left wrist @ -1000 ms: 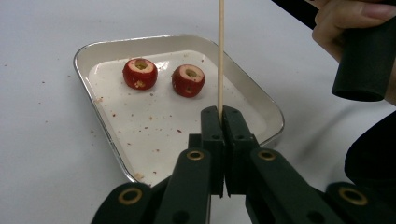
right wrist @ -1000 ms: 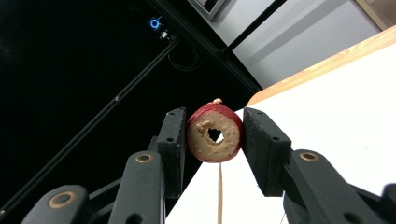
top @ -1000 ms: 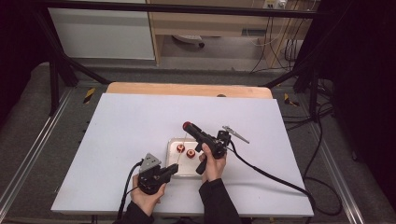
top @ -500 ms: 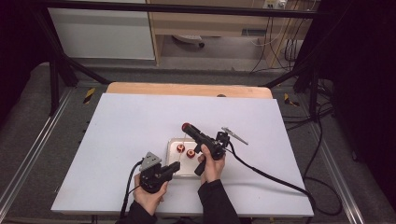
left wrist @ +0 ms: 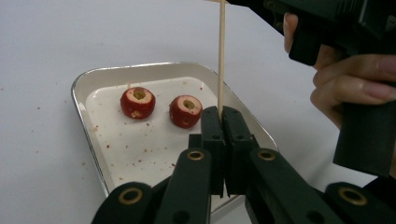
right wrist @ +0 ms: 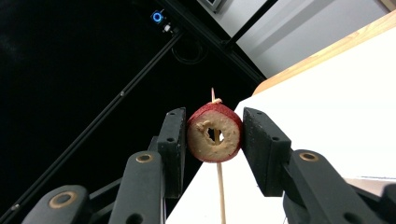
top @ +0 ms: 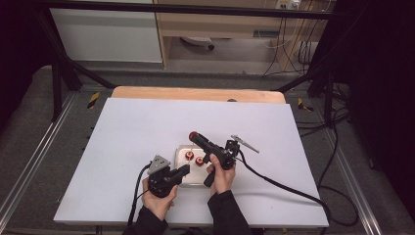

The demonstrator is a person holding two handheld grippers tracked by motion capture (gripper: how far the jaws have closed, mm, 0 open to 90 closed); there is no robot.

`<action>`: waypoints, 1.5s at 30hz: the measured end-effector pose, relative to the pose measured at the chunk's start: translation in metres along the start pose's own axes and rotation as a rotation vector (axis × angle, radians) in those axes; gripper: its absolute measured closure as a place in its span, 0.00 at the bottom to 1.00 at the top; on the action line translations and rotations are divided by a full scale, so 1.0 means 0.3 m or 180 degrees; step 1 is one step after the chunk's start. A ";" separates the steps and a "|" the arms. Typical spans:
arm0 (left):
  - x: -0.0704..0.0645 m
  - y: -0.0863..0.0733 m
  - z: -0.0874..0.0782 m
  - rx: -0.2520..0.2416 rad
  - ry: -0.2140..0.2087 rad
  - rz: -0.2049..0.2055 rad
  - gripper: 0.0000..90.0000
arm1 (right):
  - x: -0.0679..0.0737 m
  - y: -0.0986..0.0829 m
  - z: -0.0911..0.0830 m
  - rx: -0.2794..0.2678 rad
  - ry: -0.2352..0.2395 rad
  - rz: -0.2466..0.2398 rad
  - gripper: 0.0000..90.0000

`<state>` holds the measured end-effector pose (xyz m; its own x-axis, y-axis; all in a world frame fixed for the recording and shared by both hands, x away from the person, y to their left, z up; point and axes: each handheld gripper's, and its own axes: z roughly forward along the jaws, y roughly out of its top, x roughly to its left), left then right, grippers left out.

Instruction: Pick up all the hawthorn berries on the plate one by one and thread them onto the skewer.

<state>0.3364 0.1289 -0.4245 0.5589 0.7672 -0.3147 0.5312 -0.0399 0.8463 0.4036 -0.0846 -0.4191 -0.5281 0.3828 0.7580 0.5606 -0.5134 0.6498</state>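
Left gripper [left wrist: 223,116] is clamped on a skewer [left wrist: 221,56] standing upright over the tray [left wrist: 93,77]. Right gripper [right wrist: 214,135] squeezes a cored fruit [right wrist: 215,134] up in the air, skewer tip poking through its hole. Two more fruits [left wrist: 138,102] sit in the tray on the counter [top: 137,127].

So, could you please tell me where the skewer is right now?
The skewer stands upright, pinched in the left tool just right of the tray; its top passes through the cored fruit clamped in the right tool.
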 end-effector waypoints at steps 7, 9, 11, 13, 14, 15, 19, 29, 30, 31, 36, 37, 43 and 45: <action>-0.004 0.021 0.009 -0.0039 -0.0005 0.0080 0.99 | 0.006 -0.003 -0.005 0.0047 0.0001 -0.0026 0.68; -0.001 0.035 0.006 -0.0050 0.0002 0.0080 0.99 | 0.004 -0.008 -0.005 0.0092 0.0006 -0.0024 0.68; 0.001 0.045 0.008 -0.0052 0.0014 0.0106 0.99 | 0.003 -0.017 -0.006 0.0108 0.0016 -0.0016 0.68; 0.005 0.053 0.010 -0.0065 0.0007 0.0110 0.99 | 0.006 -0.023 -0.008 0.0135 0.0025 -0.0020 0.68; 0.006 0.058 0.009 -0.0070 0.0006 0.0116 0.99 | 0.006 -0.027 -0.009 0.0168 0.0016 -0.0039 0.68; 0.008 0.063 0.011 -0.0073 -0.0002 0.0107 0.99 | 0.006 -0.032 -0.010 0.0203 0.0023 -0.0033 0.68; 0.012 0.080 0.015 -0.0051 0.0004 0.0154 0.99 | 0.007 -0.047 -0.013 0.0265 0.0010 -0.0093 0.68; 0.028 0.079 0.023 0.0003 -0.0038 0.0225 0.99 | 0.004 -0.066 -0.017 0.0411 -0.0055 -0.0178 0.68; 0.029 0.077 0.022 0.0005 -0.0035 0.0242 0.99 | 0.004 -0.067 -0.017 0.0420 -0.0059 -0.0191 0.68; 0.030 0.076 0.021 0.0012 -0.0039 0.0264 0.99 | 0.005 -0.067 -0.017 0.0430 -0.0062 -0.0205 0.68; 0.048 0.063 -0.001 0.0059 -0.0075 0.0401 0.99 | 0.016 -0.056 -0.028 0.0505 -0.0163 -0.0423 0.56; 0.054 0.061 -0.009 0.0084 -0.0056 0.0447 0.98 | 0.020 -0.050 -0.034 0.0515 -0.0197 -0.0481 0.52; 0.094 0.041 -0.054 0.0236 -0.0028 0.0595 0.99 | 0.023 -0.005 -0.067 0.0924 -0.0431 -0.0872 0.27; 0.106 0.032 -0.070 0.0307 0.0001 0.0658 0.99 | 0.021 0.006 -0.077 0.1124 -0.0528 -0.1053 0.21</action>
<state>0.3460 0.1662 -0.4172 0.6620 0.7366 -0.1386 0.4639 -0.2574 0.8477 0.3866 -0.1009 -0.4144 -0.6214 0.6125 0.4887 0.5770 -0.0642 0.8142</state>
